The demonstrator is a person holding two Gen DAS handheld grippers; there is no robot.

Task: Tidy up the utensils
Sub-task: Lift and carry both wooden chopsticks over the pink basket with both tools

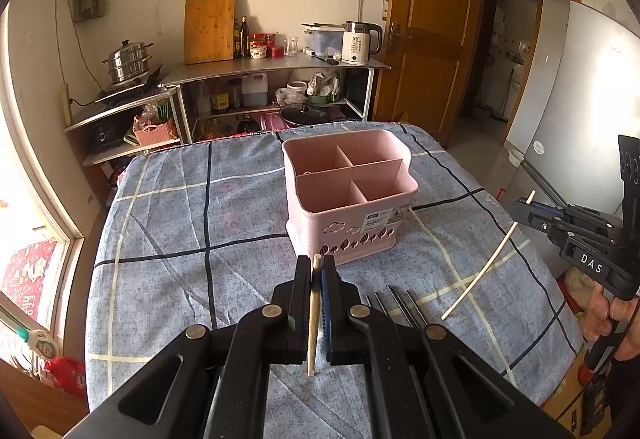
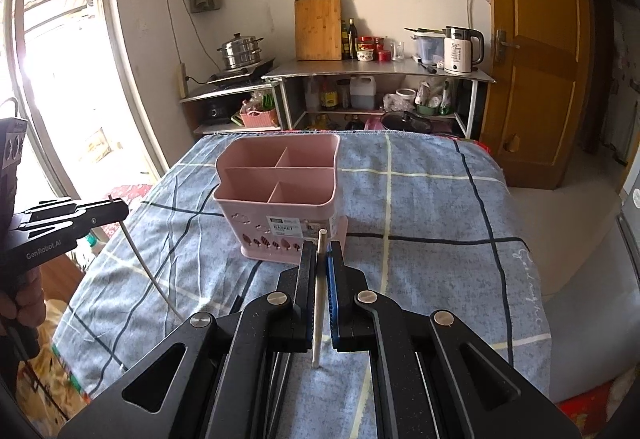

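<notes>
Chopsticks clamped in both your grippers: left gripper [image 1: 316, 263] grips one [image 1: 313, 319], right gripper [image 2: 322, 251] another [image 2: 319, 303], before the pink utensil basket [image 1: 348, 195].

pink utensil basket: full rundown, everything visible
The pink utensil basket is matte plastic, rounded-rectangular, standing upright on the blue plaid cloth mid-table. Inner dividers split it into four compartments; the parts of them in view show no utensils. Its front wall carries cut-out cloud and leaf shapes and a label reading BASKET. Neither gripper touches it.
</notes>
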